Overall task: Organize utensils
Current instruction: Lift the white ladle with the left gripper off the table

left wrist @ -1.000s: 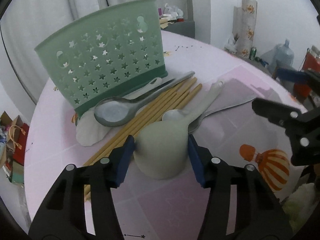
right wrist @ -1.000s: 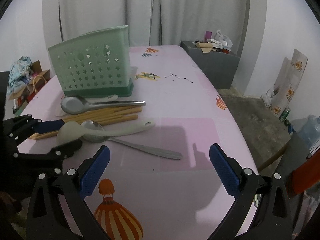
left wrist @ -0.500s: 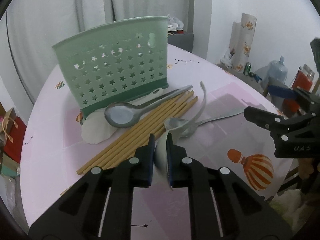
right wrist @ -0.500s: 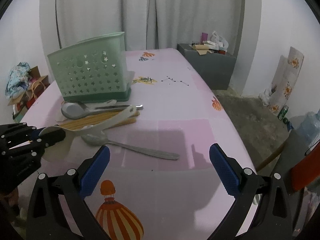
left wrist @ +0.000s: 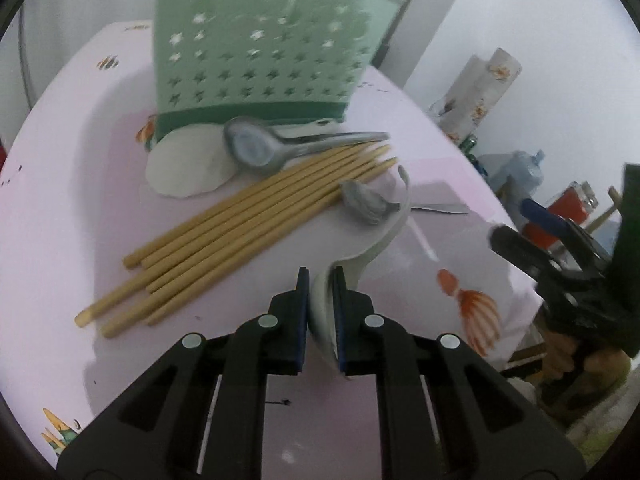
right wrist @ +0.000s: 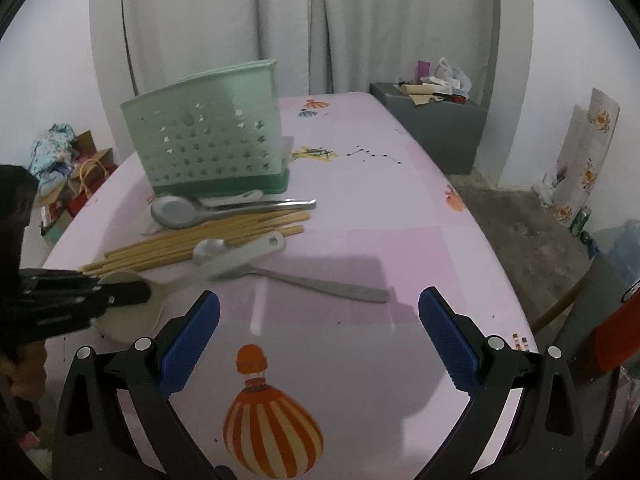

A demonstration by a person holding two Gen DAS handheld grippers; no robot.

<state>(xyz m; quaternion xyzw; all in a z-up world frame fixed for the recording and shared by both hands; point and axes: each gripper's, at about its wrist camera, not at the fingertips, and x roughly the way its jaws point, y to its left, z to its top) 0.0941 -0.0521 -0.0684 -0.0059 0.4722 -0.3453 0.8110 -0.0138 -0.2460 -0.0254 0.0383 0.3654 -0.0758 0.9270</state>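
The left gripper [left wrist: 321, 312] has its fingers [left wrist: 301, 316] closed on the bowl of a pale plastic ladle [left wrist: 370, 246], gripping it edge-on; the handle curves up and away to the far right, its tip above the bowl of a small metal spoon [left wrist: 366, 201]; in the right wrist view the same ladle [right wrist: 240, 258] runs from the left gripper [right wrist: 116, 296] at the near left out over the small spoon [right wrist: 296, 278], and whether its handle touches anything below is hard to judge through the blur.

The right gripper [right wrist: 319, 334] hangs with its blue-padded fingers [right wrist: 191, 334] spread wide and nothing between them, over the near part of the pink bench [right wrist: 400, 240], above a printed balloon [right wrist: 272, 428].

Left of the small spoon lies a bundle of wooden chopsticks [left wrist: 240, 236], side by side, slanting from near left to far right; just beyond them a large metal spoon [left wrist: 272, 148] lies bowl-up, its handle pointing right along the sticks; a white flat utensil [left wrist: 188, 164] lies partly under that spoon's bowl, against the foot of the holder.

The green utensil holder [left wrist: 260, 56], pierced with star holes, stands upright at the far side of the bench, just behind the large spoon; pale curtains [right wrist: 304, 24] hang behind it, and a grey box [right wrist: 436, 132] with clutter sits at the far right.
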